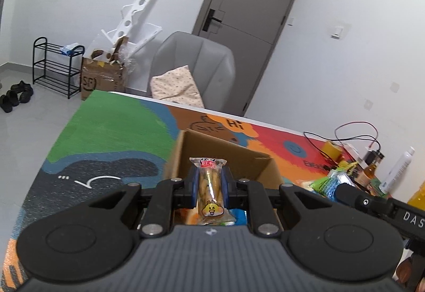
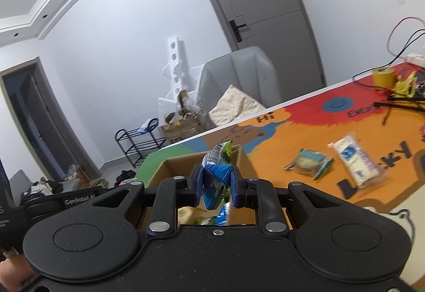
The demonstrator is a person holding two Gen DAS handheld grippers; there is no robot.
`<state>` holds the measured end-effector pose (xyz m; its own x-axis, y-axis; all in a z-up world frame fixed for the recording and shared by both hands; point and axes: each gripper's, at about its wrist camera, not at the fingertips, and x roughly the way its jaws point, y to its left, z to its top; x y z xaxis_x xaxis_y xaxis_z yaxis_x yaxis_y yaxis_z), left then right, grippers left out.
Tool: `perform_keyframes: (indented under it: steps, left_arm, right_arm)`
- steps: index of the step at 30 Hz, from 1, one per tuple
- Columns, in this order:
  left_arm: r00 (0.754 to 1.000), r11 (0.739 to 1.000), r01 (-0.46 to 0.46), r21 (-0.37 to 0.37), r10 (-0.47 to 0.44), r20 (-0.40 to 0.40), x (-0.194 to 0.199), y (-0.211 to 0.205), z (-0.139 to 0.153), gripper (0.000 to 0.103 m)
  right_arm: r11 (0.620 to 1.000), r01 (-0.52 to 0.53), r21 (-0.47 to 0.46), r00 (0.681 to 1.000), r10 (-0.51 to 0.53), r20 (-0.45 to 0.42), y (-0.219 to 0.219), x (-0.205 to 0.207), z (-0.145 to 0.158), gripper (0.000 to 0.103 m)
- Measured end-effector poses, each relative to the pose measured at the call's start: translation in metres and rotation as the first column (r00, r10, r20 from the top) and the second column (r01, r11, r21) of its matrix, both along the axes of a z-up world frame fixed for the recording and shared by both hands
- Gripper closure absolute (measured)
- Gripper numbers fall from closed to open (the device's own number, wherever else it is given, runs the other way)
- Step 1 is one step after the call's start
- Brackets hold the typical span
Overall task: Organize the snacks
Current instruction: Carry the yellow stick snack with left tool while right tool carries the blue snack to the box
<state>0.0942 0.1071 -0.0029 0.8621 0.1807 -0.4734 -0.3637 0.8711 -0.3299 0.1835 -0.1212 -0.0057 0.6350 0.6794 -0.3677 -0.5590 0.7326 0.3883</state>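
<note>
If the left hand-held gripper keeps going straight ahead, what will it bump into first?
Probably the cardboard box. The left hand-held gripper, shut on a snack stick packet, points slightly down into the box's open top, so its far wall or inside likely comes first. Depth is hard to judge.

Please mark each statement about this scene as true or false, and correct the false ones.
1. The left claw is shut on a clear snack pack. True.
2. The right claw is empty. False: it grips a blue-green packet.
3. The cardboard box lies ahead of both claws. True.
4. No snacks remain on the mat. False: a white packet and a green-edged packet lie there.
5. The door is open. False: shut.
</note>
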Motion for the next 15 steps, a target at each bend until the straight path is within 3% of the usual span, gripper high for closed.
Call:
perform_keyframes:
  steps: [15]
  left_arm:
    - [0.999, 0.999, 0.042, -0.034, -0.042, 0.009, 0.025, 0.016, -0.007, 0.086]
  right_arm:
    - [0.997, -0.074, 0.005, 0.997, 0.074, -0.028, 0.041, 0.018, -0.003, 0.083]
